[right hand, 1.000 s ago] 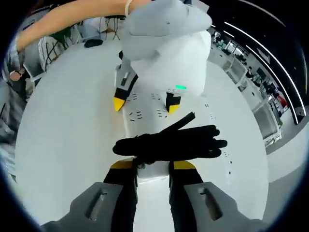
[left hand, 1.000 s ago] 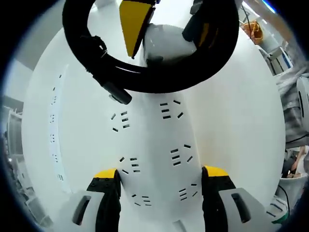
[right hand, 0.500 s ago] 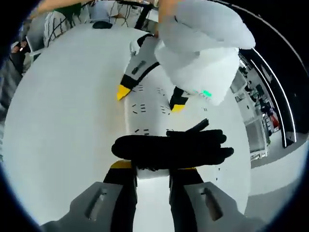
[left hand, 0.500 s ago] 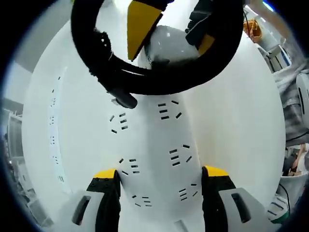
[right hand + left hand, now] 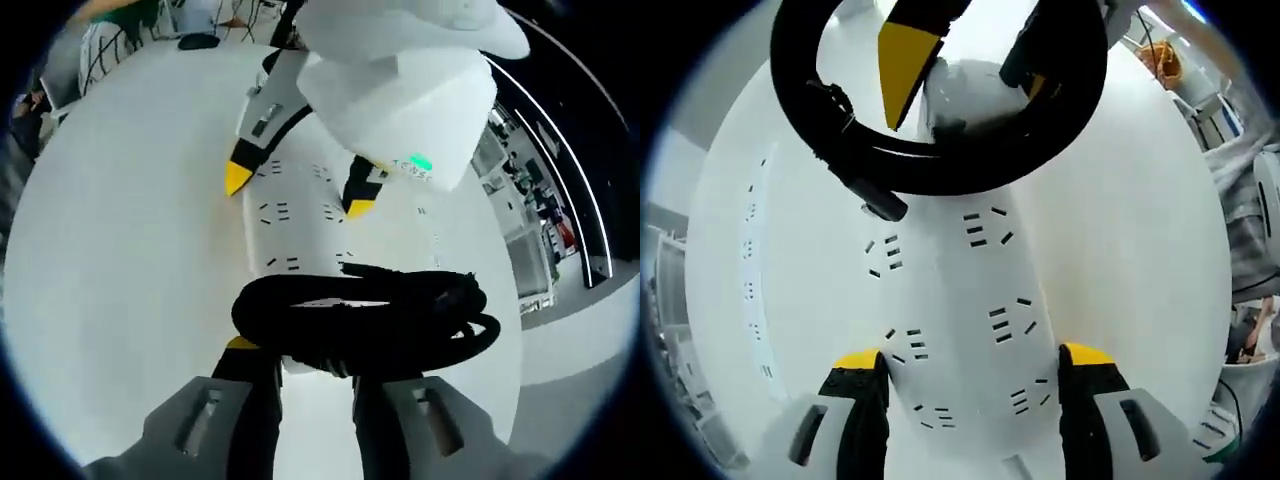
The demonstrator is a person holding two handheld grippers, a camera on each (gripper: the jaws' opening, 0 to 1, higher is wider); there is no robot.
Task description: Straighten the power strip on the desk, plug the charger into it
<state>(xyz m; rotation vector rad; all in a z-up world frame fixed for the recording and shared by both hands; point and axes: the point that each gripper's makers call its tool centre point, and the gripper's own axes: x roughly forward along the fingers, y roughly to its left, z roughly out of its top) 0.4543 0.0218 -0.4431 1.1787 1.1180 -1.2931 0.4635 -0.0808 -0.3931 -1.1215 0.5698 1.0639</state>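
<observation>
A white power strip (image 5: pixel 970 320) lies on the white desk (image 5: pixel 1120 240), running up the left gripper view between my left gripper's (image 5: pixel 975 360) yellow-tipped jaws, which press its two long sides. At its far end my right gripper (image 5: pixel 960 70) holds a white charger (image 5: pixel 975 90) ringed by its coiled black cable (image 5: pixel 940 160). In the right gripper view, my right gripper (image 5: pixel 315 355) is shut on the charger (image 5: pixel 315 365), the cable coil (image 5: pixel 370 315) lying across the jaws. Beyond it the left gripper (image 5: pixel 297 192) straddles the power strip (image 5: pixel 300 230).
A second long white socket strip (image 5: pixel 750 260) lies parallel on the desk, also seen as a socket strip (image 5: pixel 440 245) right of the coil. A person's grey sleeve (image 5: pixel 1250 200) is at the desk's edge. A black object (image 5: pixel 198 41) sits at the far side.
The right gripper with the charger has shifted slightly over the strip's far end, and the cable coil hangs looser. The left gripper keeps its place on the strip.
</observation>
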